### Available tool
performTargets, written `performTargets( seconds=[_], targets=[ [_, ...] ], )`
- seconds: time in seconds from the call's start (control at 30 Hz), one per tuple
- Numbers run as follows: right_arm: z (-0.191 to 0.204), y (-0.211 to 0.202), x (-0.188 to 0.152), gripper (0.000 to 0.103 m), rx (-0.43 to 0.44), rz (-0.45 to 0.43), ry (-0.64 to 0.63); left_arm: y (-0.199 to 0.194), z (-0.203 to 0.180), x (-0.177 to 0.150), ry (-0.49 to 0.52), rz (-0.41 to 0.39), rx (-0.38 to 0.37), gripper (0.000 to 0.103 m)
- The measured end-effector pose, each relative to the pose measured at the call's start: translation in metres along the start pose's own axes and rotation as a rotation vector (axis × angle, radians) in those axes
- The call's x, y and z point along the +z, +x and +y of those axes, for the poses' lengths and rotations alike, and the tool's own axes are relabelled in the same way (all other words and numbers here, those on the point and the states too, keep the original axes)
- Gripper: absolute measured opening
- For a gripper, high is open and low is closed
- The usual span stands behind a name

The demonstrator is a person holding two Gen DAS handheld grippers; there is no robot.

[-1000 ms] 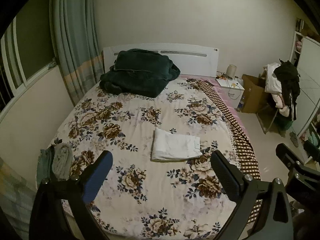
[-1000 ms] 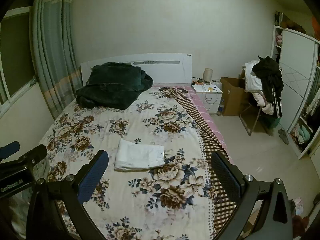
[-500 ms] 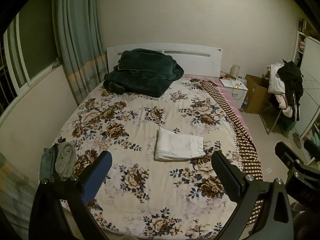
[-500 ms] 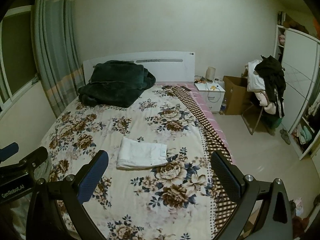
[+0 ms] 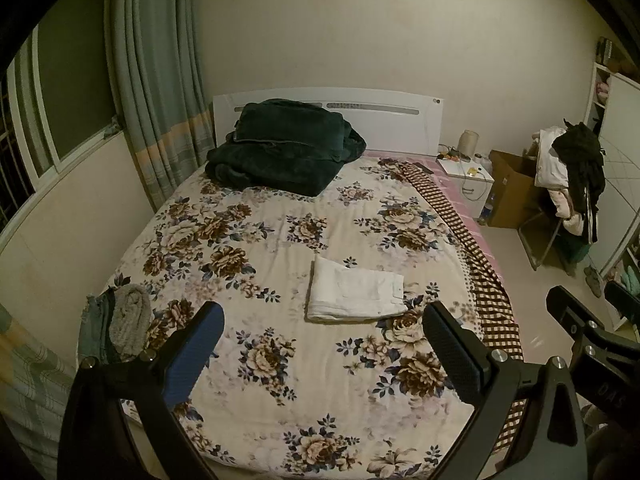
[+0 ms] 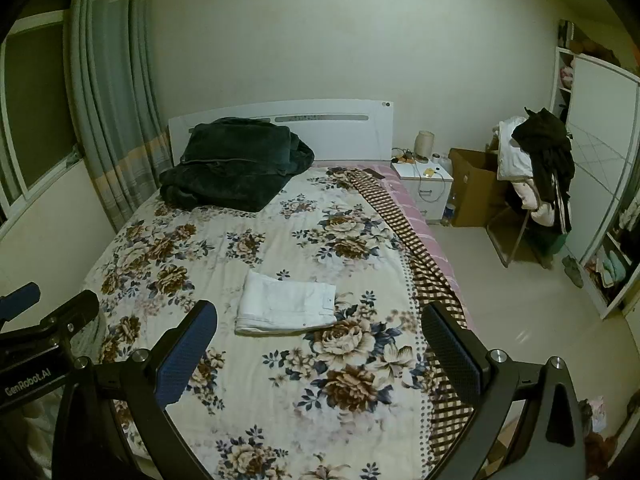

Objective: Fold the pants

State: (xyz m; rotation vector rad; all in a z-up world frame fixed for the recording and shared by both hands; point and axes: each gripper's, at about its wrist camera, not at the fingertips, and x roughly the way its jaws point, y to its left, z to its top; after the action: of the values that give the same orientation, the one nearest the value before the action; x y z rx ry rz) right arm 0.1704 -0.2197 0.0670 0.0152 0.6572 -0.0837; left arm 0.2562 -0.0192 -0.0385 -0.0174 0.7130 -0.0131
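Note:
White pants (image 5: 354, 292) lie folded into a flat rectangle near the middle of the floral bedspread (image 5: 260, 240); they also show in the right wrist view (image 6: 288, 304). My left gripper (image 5: 320, 316) is open and empty, held back above the foot of the bed, well short of the pants. My right gripper (image 6: 318, 316) is open and empty at a similar distance. The right gripper's body shows at the right edge of the left wrist view (image 5: 580, 328). The left gripper's body shows at the left of the right wrist view (image 6: 44, 332).
A dark green blanket (image 5: 280, 148) is piled by the white headboard (image 5: 392, 116). Grey and blue clothes (image 5: 116, 324) lie at the bed's left edge. A nightstand (image 5: 466, 176), cardboard box (image 5: 512, 188) and chair heaped with clothes (image 5: 568, 176) stand right.
Both grippers have drawn back and risen slightly from the bed, so the pants and bed look a little farther. The pants have not moved. Both stay open.

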Motion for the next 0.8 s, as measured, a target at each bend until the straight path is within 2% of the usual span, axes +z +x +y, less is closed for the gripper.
performTargets(
  seconds=[0.8],
  targets=[
    [0.002, -0.002, -0.016, 0.103, 0.012, 0.008, 0.003, -0.003, -0.003, 0.0, 0.001, -0.003, 0.001, 0.101]
  ],
)
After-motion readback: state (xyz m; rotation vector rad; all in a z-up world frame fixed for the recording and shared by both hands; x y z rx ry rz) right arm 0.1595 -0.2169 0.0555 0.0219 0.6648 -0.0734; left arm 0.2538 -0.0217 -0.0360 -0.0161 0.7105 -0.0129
